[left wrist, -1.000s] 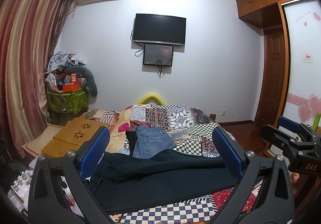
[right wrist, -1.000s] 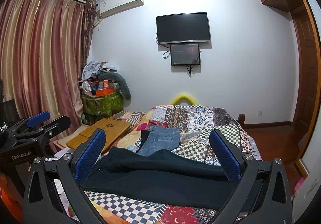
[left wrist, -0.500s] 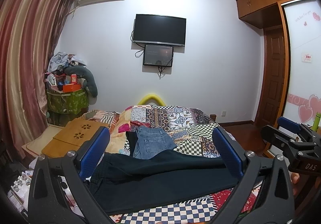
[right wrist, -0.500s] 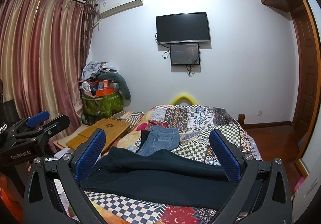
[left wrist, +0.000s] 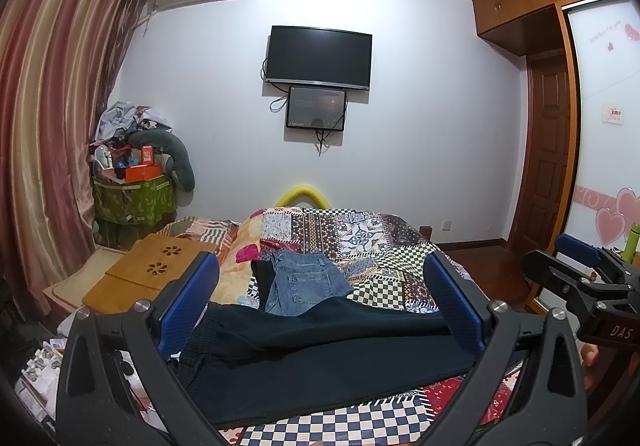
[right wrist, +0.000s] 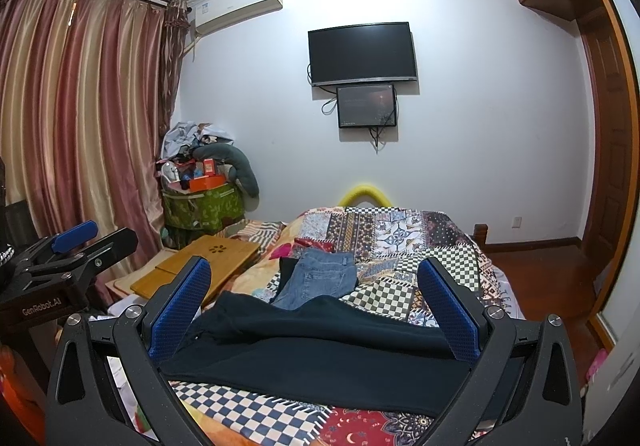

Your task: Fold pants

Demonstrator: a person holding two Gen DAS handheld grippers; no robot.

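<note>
Dark navy pants [left wrist: 320,358] lie spread crosswise on the patchwork bed, also in the right wrist view [right wrist: 320,350]. Folded blue jeans [left wrist: 304,286] lie just beyond them [right wrist: 320,278]. My left gripper [left wrist: 320,306] is open and empty, held above the near side of the dark pants. My right gripper [right wrist: 316,306] is open and empty, likewise held above the pants. Each gripper shows at the edge of the other's view: the right [left wrist: 580,278], the left [right wrist: 76,246].
The patchwork quilt [left wrist: 360,238] covers the bed. A wooden lap tray [left wrist: 152,274] lies at the bed's left. A green bin piled with clutter [left wrist: 132,198] stands by the curtain. A TV [left wrist: 320,58] hangs on the far wall. A wooden door [left wrist: 548,150] is at the right.
</note>
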